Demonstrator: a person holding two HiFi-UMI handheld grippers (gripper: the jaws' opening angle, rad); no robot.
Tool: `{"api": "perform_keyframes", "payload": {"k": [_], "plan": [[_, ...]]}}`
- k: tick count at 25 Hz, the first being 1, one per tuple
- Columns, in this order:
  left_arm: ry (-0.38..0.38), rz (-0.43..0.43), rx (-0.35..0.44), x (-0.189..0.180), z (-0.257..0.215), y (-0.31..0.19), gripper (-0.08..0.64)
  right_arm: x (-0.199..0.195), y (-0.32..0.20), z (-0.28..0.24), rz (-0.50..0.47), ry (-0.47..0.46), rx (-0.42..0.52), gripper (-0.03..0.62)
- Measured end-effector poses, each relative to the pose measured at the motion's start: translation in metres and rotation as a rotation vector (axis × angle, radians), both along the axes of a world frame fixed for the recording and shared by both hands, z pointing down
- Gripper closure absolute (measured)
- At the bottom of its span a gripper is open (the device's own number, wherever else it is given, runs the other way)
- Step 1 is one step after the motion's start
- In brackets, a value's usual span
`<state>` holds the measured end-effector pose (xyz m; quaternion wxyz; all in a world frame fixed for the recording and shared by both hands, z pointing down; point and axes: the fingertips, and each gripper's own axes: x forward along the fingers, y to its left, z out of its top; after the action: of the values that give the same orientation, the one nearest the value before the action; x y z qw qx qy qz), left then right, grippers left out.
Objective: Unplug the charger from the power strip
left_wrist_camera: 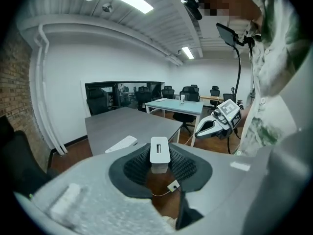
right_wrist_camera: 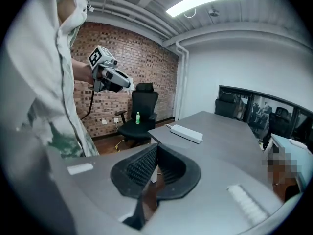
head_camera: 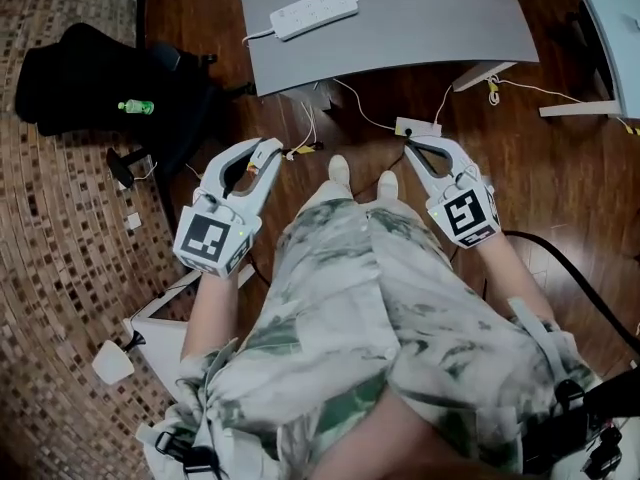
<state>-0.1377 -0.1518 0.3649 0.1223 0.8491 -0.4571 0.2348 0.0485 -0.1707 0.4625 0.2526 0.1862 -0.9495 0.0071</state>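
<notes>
Head view can't make out charger (left_wrist_camera: 160,151) clamped in L tool (head_camera: 268,154).

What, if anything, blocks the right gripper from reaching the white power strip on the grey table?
Likely nothing, so yes: the right gripper hangs short of the grey table; bare tabletop surrounds the white power strip.

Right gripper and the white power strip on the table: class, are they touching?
Apart. The head view shows the right gripper above the floor, well short of the table where the power strip lies.
</notes>
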Motion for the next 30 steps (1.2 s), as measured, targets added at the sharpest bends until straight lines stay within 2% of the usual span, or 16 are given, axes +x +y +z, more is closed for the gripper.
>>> {"api": "perform_keyframes", "payload": {"k": [4,12,19,22,27,30], "plan": [[0.031,0.013,-0.011,0.014,-0.001,0.033,0.456,0.004,0.032,-0.008,0.013,-0.039,-0.063,0.589],[0.113,0.099,0.064,0.048,-0.005,0.09,0.456,0.006,0.092,-0.032,0.033,-0.059,0.002,0.589],[0.195,0.145,0.105,0.038,-0.008,0.182,0.456,-0.026,0.176,-0.051,0.071,-0.109,-0.008,0.589],[0.247,0.165,0.111,0.029,-0.002,0.224,0.456,-0.041,0.228,-0.059,0.078,-0.085,0.0,0.589],[0.279,0.201,0.127,0.016,-0.002,0.277,0.456,-0.062,0.295,-0.065,0.036,-0.017,0.026,0.589],[0.252,0.225,0.128,0.015,-0.007,0.302,0.456,-0.069,0.319,-0.07,0.003,-0.009,0.03,0.589]]}}
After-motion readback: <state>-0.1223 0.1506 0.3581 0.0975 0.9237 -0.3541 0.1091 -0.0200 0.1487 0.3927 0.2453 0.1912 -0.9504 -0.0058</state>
